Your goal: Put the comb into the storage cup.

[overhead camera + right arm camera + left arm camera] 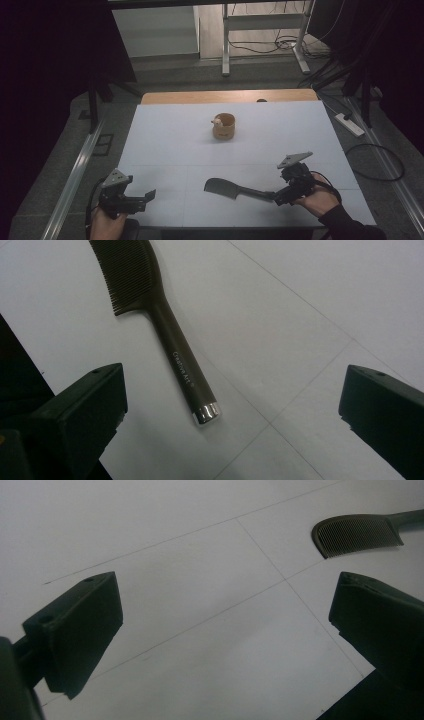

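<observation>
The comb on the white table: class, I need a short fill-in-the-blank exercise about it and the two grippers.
1. The comb lies flat on the ______ table.
2. The right gripper has its jaws ______, apart from the comb's handle.
3. The end of the comb's handle has a ______ cap.
4. The wooden cup stands ______ from the person than the comb.

Missing words: white; open; silver; farther

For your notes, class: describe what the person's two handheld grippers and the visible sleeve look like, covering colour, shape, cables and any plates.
Both the left gripper and the right gripper are black, each with two blocky, wedge-shaped jaws. A grey three-cornered plate sits on top of the right one, and a similar plate tops the left. A black cable loops from the right gripper. The right arm wears a dark sleeve.
</observation>
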### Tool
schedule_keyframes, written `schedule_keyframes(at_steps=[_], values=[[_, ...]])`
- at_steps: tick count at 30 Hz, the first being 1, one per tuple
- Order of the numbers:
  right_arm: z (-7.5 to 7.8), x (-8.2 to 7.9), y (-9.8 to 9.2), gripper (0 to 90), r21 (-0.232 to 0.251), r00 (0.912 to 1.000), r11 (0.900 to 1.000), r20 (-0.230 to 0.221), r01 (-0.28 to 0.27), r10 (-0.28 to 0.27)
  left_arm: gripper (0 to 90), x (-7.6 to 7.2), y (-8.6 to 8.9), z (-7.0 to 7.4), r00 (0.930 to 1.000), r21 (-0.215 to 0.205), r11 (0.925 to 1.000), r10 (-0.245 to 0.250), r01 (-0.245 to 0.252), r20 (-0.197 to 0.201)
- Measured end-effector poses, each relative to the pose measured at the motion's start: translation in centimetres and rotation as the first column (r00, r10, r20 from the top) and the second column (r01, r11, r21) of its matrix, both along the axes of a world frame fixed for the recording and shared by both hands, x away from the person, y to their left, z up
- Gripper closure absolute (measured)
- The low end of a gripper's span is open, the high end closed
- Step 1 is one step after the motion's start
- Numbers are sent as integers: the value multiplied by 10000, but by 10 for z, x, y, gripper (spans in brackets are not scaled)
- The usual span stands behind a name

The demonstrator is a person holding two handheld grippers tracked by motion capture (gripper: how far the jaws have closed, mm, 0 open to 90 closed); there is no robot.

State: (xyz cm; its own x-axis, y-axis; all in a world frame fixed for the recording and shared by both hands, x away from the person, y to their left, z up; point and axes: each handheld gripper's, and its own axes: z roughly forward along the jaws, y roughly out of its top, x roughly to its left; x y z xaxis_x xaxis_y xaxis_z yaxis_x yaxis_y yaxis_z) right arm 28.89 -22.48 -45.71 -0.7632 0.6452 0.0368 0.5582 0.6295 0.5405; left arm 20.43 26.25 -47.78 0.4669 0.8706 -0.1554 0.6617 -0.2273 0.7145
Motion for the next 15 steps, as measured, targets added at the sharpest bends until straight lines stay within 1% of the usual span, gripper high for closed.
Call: schedule_keyframes(at_steps=[6, 11, 15], values=[[-2, 3, 5, 0, -111, 9999, 9999, -113, -131, 130, 14, 0, 0, 0, 10000, -6, 10000, -7, 7, -18], [-6, 6, 14, 0, -438, 9992, 9986, -262, -304, 293, 14, 0, 0, 0, 10000, -16, 10000, -3, 3, -27], [-8, 7, 19, 0, -593, 9986, 9973, -305, -444, 427, 15, 0, 0, 0, 10000, -27, 10000, 7, -7, -42]])
